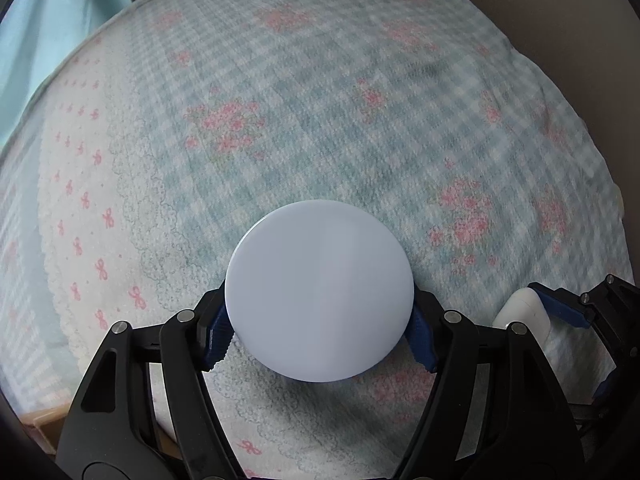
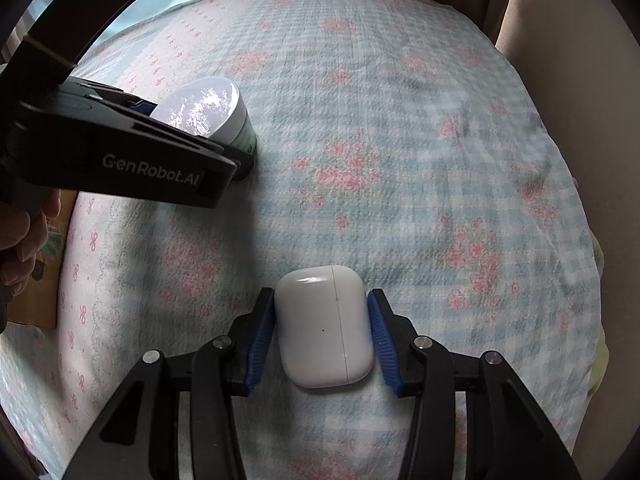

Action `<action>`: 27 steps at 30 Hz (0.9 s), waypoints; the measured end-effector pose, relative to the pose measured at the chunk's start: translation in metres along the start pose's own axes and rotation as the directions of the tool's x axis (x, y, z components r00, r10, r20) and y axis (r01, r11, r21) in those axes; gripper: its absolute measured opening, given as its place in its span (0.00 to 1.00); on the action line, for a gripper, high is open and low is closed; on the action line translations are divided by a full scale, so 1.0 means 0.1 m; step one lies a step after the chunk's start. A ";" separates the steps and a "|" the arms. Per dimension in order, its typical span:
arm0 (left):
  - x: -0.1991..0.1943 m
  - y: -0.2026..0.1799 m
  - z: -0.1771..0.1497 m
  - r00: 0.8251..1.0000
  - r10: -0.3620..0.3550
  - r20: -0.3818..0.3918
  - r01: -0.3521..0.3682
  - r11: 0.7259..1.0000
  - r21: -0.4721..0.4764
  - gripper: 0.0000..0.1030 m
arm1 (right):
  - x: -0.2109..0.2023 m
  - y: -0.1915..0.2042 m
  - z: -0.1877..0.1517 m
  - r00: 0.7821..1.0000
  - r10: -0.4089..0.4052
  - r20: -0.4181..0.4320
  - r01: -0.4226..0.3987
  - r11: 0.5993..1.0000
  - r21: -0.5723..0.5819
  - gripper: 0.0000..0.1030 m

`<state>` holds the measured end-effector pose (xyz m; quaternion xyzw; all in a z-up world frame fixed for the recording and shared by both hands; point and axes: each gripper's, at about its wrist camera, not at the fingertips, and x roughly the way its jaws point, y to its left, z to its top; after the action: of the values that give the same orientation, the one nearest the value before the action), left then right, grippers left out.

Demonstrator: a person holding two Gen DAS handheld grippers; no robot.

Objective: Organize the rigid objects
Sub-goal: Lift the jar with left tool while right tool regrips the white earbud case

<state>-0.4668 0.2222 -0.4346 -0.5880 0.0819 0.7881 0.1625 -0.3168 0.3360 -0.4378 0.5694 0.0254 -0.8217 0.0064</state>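
Observation:
My left gripper (image 1: 320,328) is shut on a round white jar (image 1: 319,290), its flat lid facing the camera, held above the checked floral cloth (image 1: 320,100). The jar also shows in the right wrist view (image 2: 212,114), with a green-edged label, in the left gripper (image 2: 192,136). My right gripper (image 2: 322,340) is shut on a white earbud case (image 2: 326,326), blue pads pressing both its sides. The case (image 1: 524,312) and the right gripper (image 1: 560,312) show at the lower right of the left wrist view.
The cloth covers a rounded table. A light blue curtain (image 1: 52,32) hangs at the back left. A beige curtain (image 2: 580,80) is at the right. A cardboard box (image 2: 44,280) sits at the left edge, below the person's hand (image 2: 20,240).

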 end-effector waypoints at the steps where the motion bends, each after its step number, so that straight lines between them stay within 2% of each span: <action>1: -0.05 -0.01 0.00 1.000 0.000 0.017 0.000 1.000 0.004 0.66 | -0.02 0.00 -0.01 1.000 -0.008 0.000 0.008 1.000 0.003 0.41; 5: -0.23 -0.05 -0.02 0.998 0.013 0.062 -0.016 0.999 0.035 0.66 | -0.11 0.01 -0.04 1.000 -0.009 0.009 0.009 1.000 0.020 0.41; 12: -0.59 0.01 -0.15 0.995 0.003 0.105 -0.005 1.000 0.010 0.66 | -0.36 0.01 -0.02 1.000 -0.009 0.030 0.008 0.999 0.039 0.39; 14: -0.76 0.08 -0.23 0.993 0.001 0.122 -0.002 1.000 0.003 0.66 | -0.45 0.04 -0.03 0.999 -0.005 0.037 0.004 0.999 0.036 0.34; 15: -0.84 0.10 -0.25 0.991 0.001 0.132 -0.001 1.000 -0.003 0.66 | -0.45 0.02 0.04 0.999 -0.001 0.037 0.000 0.999 0.033 0.24; 16: -0.90 0.13 -0.26 0.990 0.001 0.138 0.000 1.000 -0.009 0.66 | -0.50 0.08 0.02 0.999 0.001 0.032 -0.002 1.000 0.029 0.19; 20: -1.10 0.28 -0.39 0.988 0.008 0.153 0.000 0.999 -0.049 0.66 | -0.52 0.11 -0.09 0.999 0.035 0.010 -0.035 0.998 0.053 0.15; 22: -1.18 0.37 -0.49 0.987 0.008 0.158 0.004 0.997 -0.074 0.66 | -0.47 0.11 -0.03 0.999 0.052 0.003 -0.052 0.997 0.057 0.09; 27: -1.39 0.58 -0.75 0.985 0.027 0.173 -0.006 0.993 -0.121 0.66 | -0.63 0.17 -0.02 0.996 0.086 0.033 -0.088 0.993 0.078 0.08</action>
<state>-0.3839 0.1214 -0.3282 -0.5248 0.0247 0.8414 0.1268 -0.2923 0.3182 -0.3805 0.5577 -0.0320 -0.8292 0.0201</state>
